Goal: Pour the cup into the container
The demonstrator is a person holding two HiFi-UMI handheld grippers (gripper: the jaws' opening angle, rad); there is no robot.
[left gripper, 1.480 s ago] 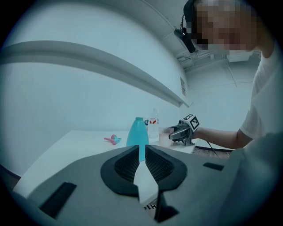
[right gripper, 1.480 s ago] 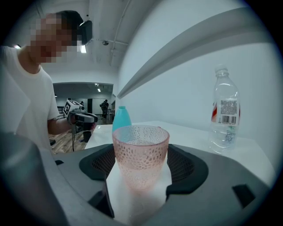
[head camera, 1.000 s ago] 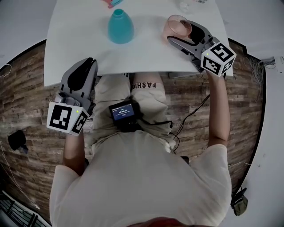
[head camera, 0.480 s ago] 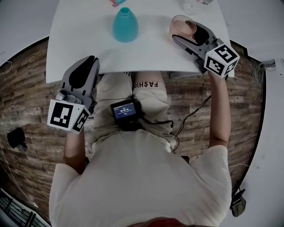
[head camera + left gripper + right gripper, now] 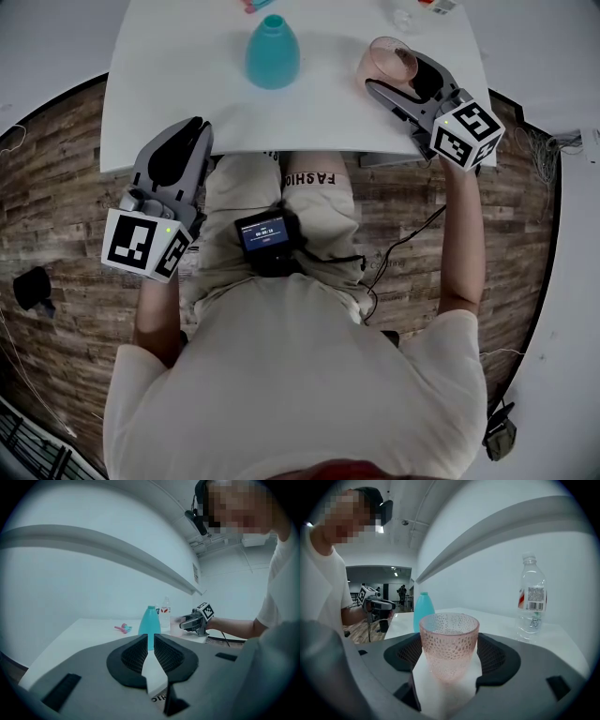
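Pouring appears not begun — the cup [image 5: 389,56], upright on the worktop [image 5: 169,94] right of the container [image 5: 273,53], is clamped by the right hand-held gripper [image 5: 394,73]; the left hand-held gripper [image 5: 189,131] is barely parted, empty.

Dimpled pink cup [image 5: 449,641], perhaps glass; matt white table [image 5: 187,84].

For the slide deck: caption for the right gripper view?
Right gripper closed on a pink dimpled cup standing on the white table, teal container and clear plastic bottle behind.
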